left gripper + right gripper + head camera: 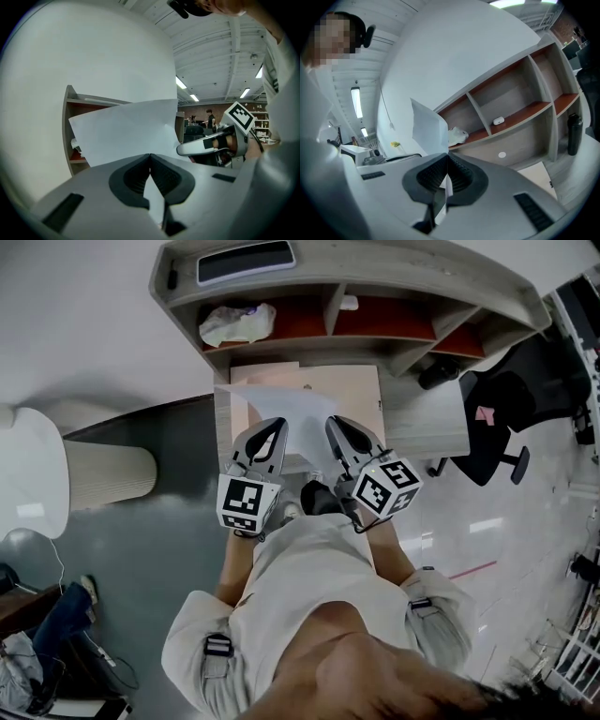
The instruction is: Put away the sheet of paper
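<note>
White sheet of paper (281,407) sits at the centre of the head view, held up over the pale wood counter (427,418). 2 grippers pinch its near edge: the left gripper (150,158) is clamped on the sheet's lower left part, the right gripper (446,158) on its lower right. Gripping at 2 spots likely stops the limp sheet from drooping or twisting. Its far edge points toward the shelf unit (394,315) at the top of the frame, probably where it belongs.
</note>
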A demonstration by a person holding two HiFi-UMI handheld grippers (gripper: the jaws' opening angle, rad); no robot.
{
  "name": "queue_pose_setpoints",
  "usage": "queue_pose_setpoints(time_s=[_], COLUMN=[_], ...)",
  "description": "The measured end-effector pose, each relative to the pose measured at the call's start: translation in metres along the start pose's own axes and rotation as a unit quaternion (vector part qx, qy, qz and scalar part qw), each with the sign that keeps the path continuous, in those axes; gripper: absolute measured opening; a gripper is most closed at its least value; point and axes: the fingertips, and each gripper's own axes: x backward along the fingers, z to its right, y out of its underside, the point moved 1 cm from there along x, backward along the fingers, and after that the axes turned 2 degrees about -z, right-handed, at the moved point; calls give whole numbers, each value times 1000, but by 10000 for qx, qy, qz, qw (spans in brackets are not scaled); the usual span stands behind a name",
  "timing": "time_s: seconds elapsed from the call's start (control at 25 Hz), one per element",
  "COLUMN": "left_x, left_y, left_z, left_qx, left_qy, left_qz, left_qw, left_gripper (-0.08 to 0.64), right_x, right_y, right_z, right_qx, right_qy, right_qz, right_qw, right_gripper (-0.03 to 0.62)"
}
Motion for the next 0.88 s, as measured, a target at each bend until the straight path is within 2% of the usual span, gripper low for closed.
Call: queue_pose_setpoints(time_s=[0.32,0.88], left_x=[-38,-79], left_y=[-7,-23], left_z=[-21,-40], left_qx=[-6,20], left_qy=[-236,-549], left_qz=[-175,-247], left_qw=[9996,9982], left_gripper=[20,20], right_x=[-34,-69], right_y=[-19,-47], right_z=[26,55], right_qx=[-34,39], right_qy=[-297,-690], right_qz=[-153,-250], right_qw=[9994,9973], right_gripper=[18,18])
